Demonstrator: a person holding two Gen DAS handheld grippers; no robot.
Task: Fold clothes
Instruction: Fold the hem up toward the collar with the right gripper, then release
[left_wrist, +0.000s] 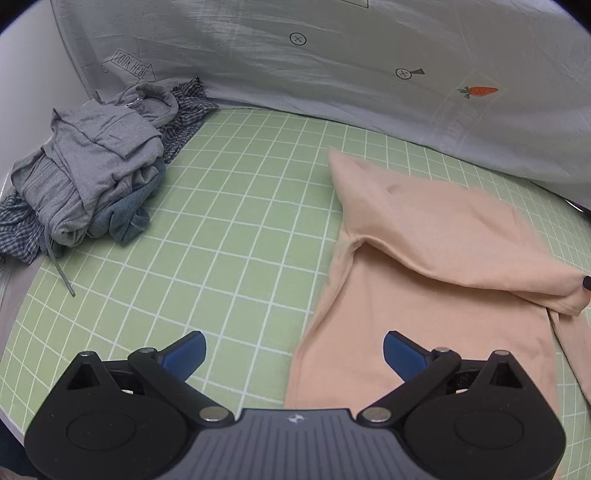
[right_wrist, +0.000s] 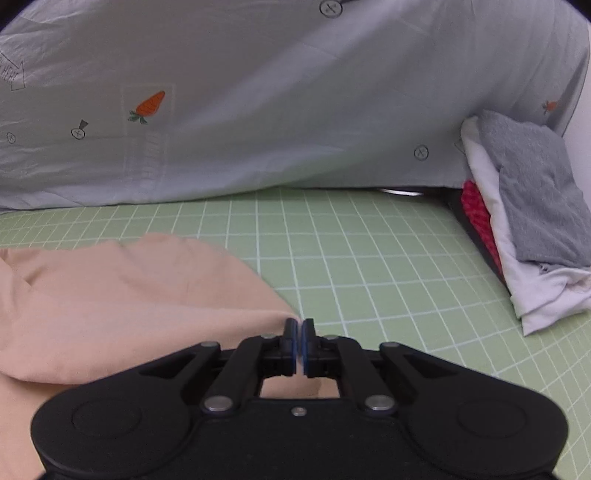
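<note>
Right wrist view: right gripper (right_wrist: 299, 326) pinches the peach garment's (right_wrist: 110, 295) folded edge on the green grid mat (right_wrist: 369, 258); left gripper (left_wrist: 293, 345) wide, empty; lay the fold flat, edges aligned.

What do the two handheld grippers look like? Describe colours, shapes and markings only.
Both share one design. The left gripper has a dark grey ribbed centre plate with a small white emblem, rounded black housings on each side, black linkage arms with silver pivot pins, and blue fingers. The right gripper has the same black body, silver pins and blue-faced pads. No cables or sleeves show.
</note>
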